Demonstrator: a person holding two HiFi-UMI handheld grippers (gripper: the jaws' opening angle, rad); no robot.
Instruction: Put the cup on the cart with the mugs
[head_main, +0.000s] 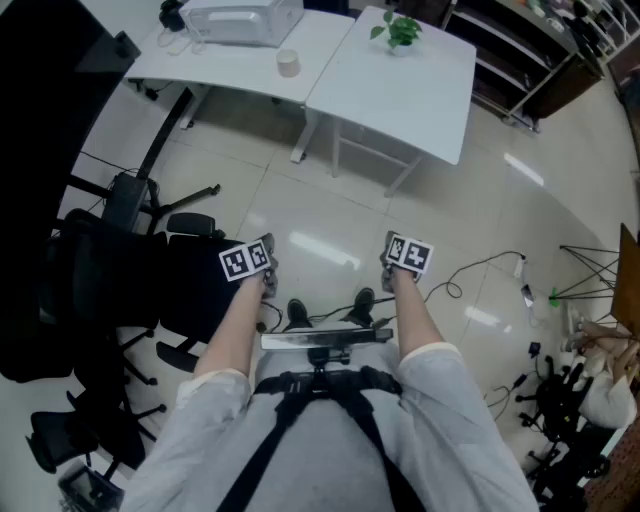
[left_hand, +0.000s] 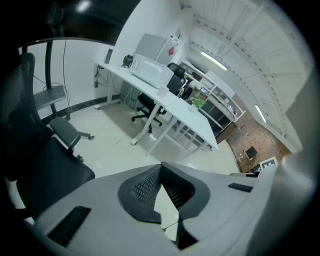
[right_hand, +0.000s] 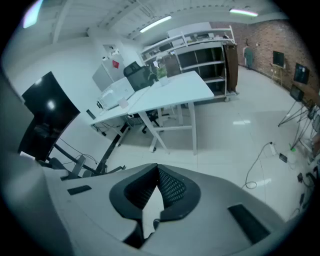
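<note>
The left gripper is closed on nothing, its jaws tip to tip, and the right gripper is the same. The cup stands upright on the white table, well apart from both. It lies ahead and slightly to the left, so the left gripper looks nearer. No cart shows.

Open floor ahead; black chair left, cables right.
</note>
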